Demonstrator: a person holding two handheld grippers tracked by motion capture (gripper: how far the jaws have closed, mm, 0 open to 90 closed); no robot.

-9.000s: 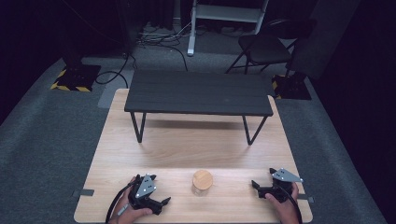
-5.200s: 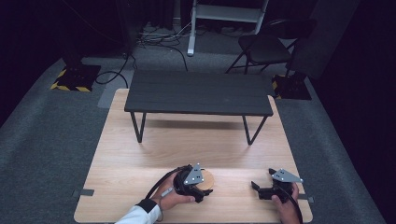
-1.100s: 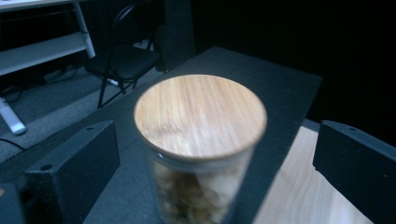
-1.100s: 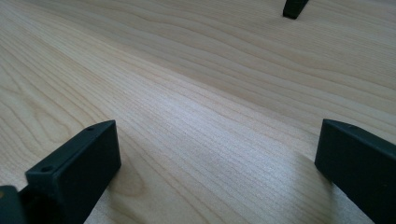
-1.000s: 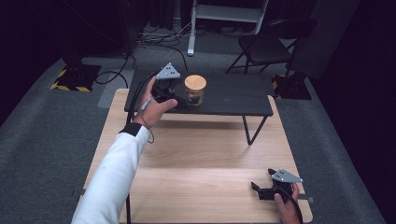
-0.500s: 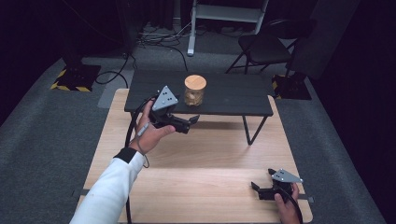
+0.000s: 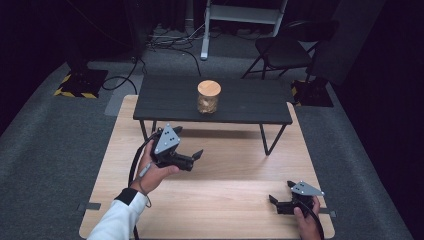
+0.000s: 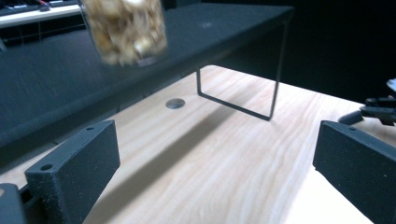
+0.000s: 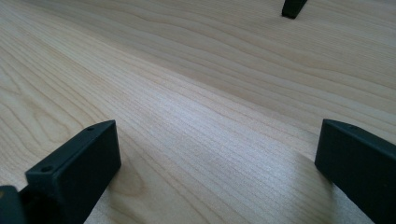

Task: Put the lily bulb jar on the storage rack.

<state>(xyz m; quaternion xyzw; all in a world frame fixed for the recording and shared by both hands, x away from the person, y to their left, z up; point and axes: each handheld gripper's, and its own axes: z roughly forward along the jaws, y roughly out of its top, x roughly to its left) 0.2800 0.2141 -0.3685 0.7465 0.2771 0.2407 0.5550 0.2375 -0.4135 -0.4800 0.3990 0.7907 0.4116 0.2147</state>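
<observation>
while our left gripper (image 7: 196, 158) hangs spread and empty over the table (image 7: 225, 200), jar (image 7: 208, 96) upright on the black shelf (image 7: 165, 100), right gripper (image 7: 272, 201) spread, low.

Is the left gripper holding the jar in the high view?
No, the left gripper is open above the wooden table, apart from the jar on the black shelf.
</observation>
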